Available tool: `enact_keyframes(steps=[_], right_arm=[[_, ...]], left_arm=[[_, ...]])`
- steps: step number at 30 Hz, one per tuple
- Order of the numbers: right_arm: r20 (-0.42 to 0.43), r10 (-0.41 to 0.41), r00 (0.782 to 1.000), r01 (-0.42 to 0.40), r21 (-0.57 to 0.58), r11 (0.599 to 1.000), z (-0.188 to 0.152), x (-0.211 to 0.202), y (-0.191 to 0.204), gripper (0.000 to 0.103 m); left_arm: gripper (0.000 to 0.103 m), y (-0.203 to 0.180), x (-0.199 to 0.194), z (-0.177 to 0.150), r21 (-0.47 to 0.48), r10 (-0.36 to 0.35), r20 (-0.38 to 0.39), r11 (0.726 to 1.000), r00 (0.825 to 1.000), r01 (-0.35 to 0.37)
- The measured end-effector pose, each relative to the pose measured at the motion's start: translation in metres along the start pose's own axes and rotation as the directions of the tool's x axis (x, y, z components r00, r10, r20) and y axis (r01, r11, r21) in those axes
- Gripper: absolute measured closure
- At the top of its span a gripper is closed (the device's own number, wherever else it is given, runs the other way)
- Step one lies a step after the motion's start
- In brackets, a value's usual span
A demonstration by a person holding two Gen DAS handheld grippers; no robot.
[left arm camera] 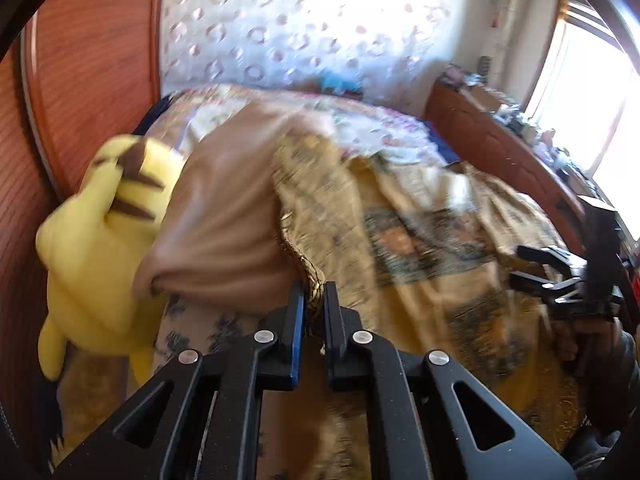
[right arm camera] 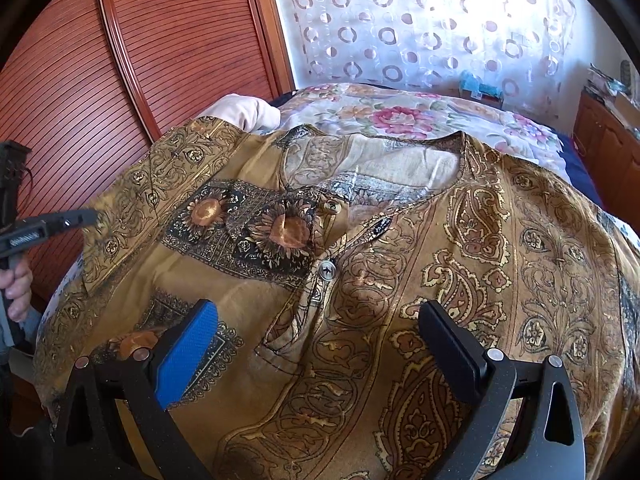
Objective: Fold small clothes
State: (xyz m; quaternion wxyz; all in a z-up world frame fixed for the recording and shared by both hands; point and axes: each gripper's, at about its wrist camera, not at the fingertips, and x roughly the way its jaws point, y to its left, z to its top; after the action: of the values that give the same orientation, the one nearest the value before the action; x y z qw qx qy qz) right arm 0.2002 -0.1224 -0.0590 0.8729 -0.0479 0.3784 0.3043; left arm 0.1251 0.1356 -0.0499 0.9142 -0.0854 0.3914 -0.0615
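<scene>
Folding begins here with the left gripper [left arm camera: 314,300], its jaws drawn close and pinching a bunched edge of the patterned shirt [right arm camera: 360,260], while the right gripper [right arm camera: 320,340] hovers with jaws wide and empty above the shirt's front. We find the garment spread face-up across the bed [right arm camera: 400,116], its neckline toward the curtain [right arm camera: 400,20] and its left shoulder edge turned up at the left jaws.

We judge the main risk to be a thin grip: only a narrow ridge of cloth sits between the pads, so a quick pull could let it slide out and drop the fold crooked. With the right jaws not pressing anything, the whole shirt may drag across the bedspread instead of creasing. The yellow plush toy [left arm camera: 100,232] and the tan pillow [left arm camera: 224,216] lie just beside the lifted edge and could snag it.

The shirt is a light woven cloth, ochre with dark paisley and sunflower panels, buttoned at a short placket, limp and easily wrinkled. The plush looks soft and rounded; the wardrobe door [right arm camera: 120,60] is ribbed wood.
</scene>
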Motion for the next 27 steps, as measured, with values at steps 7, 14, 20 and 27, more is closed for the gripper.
enact_keyframes(steps=[7,14,20,27], right_arm=[[0.003,0.009,1.0,-0.009,0.007,1.0,0.0,-0.001,-0.004,0.003],[0.006,0.011,1.0,-0.011,0.01,1.0,-0.002,-0.002,-0.005,0.003],[0.005,0.023,1.0,-0.023,0.02,1.0,-0.004,-0.003,-0.008,0.003],[-0.006,0.007,1.0,-0.007,0.025,1.0,-0.002,-0.002,-0.008,0.003]], left_arm=[[0.094,-0.052,0.009,0.022,0.08,-0.143,-0.013,0.986,0.99,0.143],[0.063,-0.086,0.015,0.031,0.138,-0.183,-0.04,0.973,0.982,0.187],[0.04,-0.068,0.025,0.029,0.113,-0.077,-0.047,0.99,0.996,0.082],[0.024,-0.052,0.053,0.017,0.11,0.021,-0.071,0.994,0.997,-0.013]])
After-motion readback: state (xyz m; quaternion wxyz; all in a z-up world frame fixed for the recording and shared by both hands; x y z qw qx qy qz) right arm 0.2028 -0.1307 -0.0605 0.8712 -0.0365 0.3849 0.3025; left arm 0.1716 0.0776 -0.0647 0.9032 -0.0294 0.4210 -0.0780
